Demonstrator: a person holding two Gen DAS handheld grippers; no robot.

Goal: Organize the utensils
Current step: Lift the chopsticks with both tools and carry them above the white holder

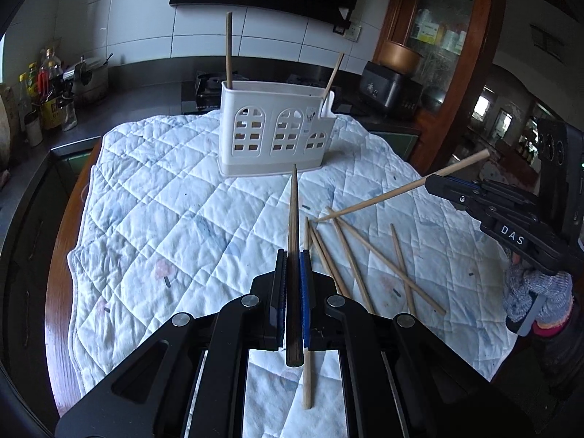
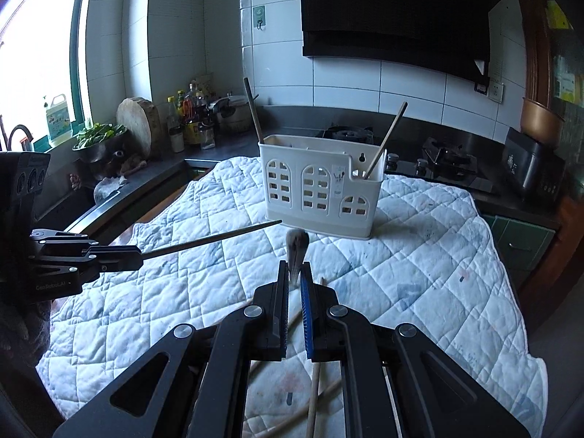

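Wooden sticks fill both tongs, the left gripper (image 1: pixel 292 284) pinching a dark chopstick (image 1: pixel 293 219) and the right gripper (image 2: pixel 295 281) a pale chopstick (image 1: pixel 398 191), so either long, off-centre lever may swivel and miss the white holder (image 2: pixel 314 186) ahead.

holder (image 1: pixel 277 131): white matt plastic
chopsticks (image 1: pixel 365 255): pale bare wood
held chopstick (image 1: pixel 294 241): dark smooth wood
cloth (image 1: pixel 182 219): white quilted fabric
wall tiles (image 2: pixel 365 84): glossy white

We see black left tongs (image 1: pixel 292 255) with silver screws and blue pads; right tongs (image 1: pixel 432 180) lettered "DAS", grey knitted glove (image 1: pixel 536 292).
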